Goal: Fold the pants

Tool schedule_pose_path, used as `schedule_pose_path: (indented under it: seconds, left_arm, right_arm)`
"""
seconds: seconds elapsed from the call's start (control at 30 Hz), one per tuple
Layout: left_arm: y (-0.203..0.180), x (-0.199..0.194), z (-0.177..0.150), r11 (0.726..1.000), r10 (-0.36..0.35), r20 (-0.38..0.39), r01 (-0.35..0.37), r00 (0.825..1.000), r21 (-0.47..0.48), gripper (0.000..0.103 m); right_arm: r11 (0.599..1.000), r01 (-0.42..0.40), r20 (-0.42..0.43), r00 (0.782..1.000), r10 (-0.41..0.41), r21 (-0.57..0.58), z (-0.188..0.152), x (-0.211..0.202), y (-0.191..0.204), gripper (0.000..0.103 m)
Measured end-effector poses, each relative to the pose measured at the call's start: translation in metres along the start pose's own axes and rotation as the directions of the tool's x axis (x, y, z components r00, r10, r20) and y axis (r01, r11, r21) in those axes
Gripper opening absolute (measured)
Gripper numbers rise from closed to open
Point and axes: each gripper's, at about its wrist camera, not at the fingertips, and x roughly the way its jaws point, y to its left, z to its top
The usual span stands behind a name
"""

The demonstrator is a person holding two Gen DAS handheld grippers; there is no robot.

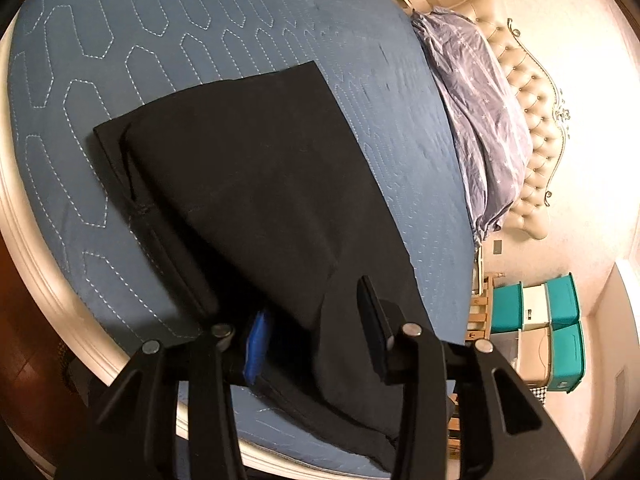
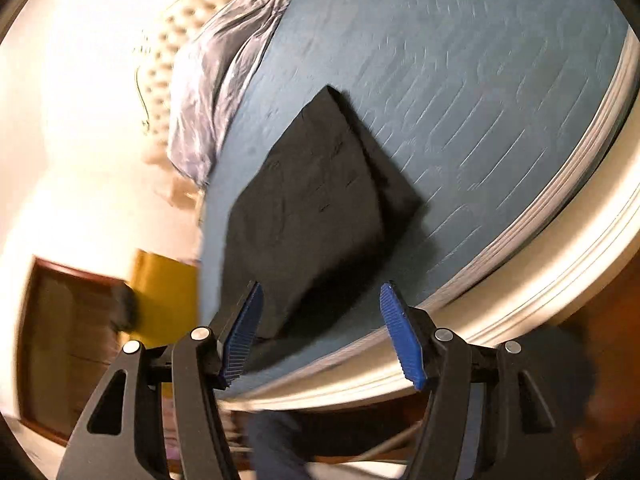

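pants folded on the bed, left gripper right over the near end

pants [image 1: 256,184] lie as a dark, already doubled-over stack on the blue quilted bed cover [image 1: 120,40], near its front edge. nearest in the left wrist view, the left gripper [image 1: 316,312] stands spread, and black cloth rises between its fingers; whether a pad touches the cloth i cannot tell. from here the long axis of the stack runs straight away from this gripper toward the middle of the bed. the right gripper [image 2: 322,312] is also spread and holds nothing; it hangs off the bed's edge, the stack ahead of it and a little left, clearly apart. so the left hand looks the nearer one for any further fold. farther off, a purple duvet [image 1: 480,112] is bunched against the tufted headboard [image 1: 528,80].
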Motion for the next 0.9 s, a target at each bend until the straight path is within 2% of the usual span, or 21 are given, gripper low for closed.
schedule_pose_path:
  seconds: [0.13, 0.23, 0.27, 0.3, 0.33, 0.37, 0.4, 0.7, 0.73, 0.77, 0.83, 0.9]
  left_arm:
    - [0.001, -0.005, -0.001, 1.0, -0.01, 0.005, 0.01, 1.0, 0.004, 0.039]
    - [0.007, -0.013, 0.005, 1.0, -0.017, 0.025, 0.017, 1.0, -0.01, 0.035]
    - [0.009, -0.013, 0.006, 1.0, -0.019, 0.029, 0.02, 0.999, -0.021, 0.031]
    - [0.013, -0.015, 0.008, 0.999, -0.029, 0.032, 0.03, 0.999, -0.038, 0.028]
    - [0.016, -0.015, 0.011, 0.998, -0.04, 0.031, 0.041, 0.999, -0.053, 0.02]
    - [0.02, -0.015, 0.014, 0.997, -0.045, 0.03, 0.047, 0.999, -0.066, 0.017]
    - [0.022, -0.016, 0.016, 0.996, -0.049, 0.031, 0.051, 0.998, -0.073, 0.016]
    - [0.038, -0.026, 0.026, 0.993, -0.038, 0.054, 0.044, 0.998, -0.111, 0.014]
    - [0.037, -0.029, 0.027, 0.994, -0.021, 0.06, 0.027, 0.998, -0.106, 0.002]
    - [0.035, -0.03, 0.029, 0.994, -0.009, 0.058, 0.016, 0.998, -0.106, 0.002]
    - [0.01, -0.033, 0.041, 0.995, 0.006, 0.047, -0.002, 0.999, -0.095, 0.002]
    - [-0.029, -0.032, 0.062, 0.998, 0.021, 0.049, -0.019, 0.999, -0.052, 0.002]
  right_arm:
    - [0.998, -0.044, 0.032, 0.999, 0.042, 0.045, 0.009, 0.017, 0.006, 0.061]
    - [0.999, -0.014, 0.017, 1.0, 0.013, 0.047, 0.014, 0.031, 0.004, 0.06]
    - [0.999, -0.004, 0.01, 1.0, 0.004, 0.048, 0.015, 0.034, 0.003, 0.056]
    - [0.999, 0.011, 0.008, 1.0, -0.011, 0.043, 0.016, 0.038, 0.004, 0.049]
    - [0.999, 0.023, 0.011, 1.0, -0.024, 0.034, 0.016, 0.039, 0.005, 0.044]
    - [0.999, 0.044, 0.02, 0.999, -0.045, 0.022, 0.017, 0.039, 0.006, 0.026]
    - [0.998, 0.054, 0.028, 0.998, -0.055, 0.018, 0.018, 0.04, 0.007, 0.012]
    - [0.997, 0.081, 0.041, 0.996, -0.08, -0.021, 0.023, 0.043, 0.019, 0.01]
    - [0.996, 0.085, 0.041, 0.996, -0.084, -0.019, 0.024, 0.043, 0.02, 0.01]
    - [0.997, 0.083, 0.04, 0.996, -0.082, -0.009, 0.026, 0.044, 0.022, 0.009]
    - [0.999, 0.053, 0.036, 0.998, -0.054, 0.009, 0.043, 0.043, 0.038, 0.008]
    - [0.998, 0.051, 0.04, 0.998, -0.05, -0.032, 0.068, 0.043, 0.068, 0.008]
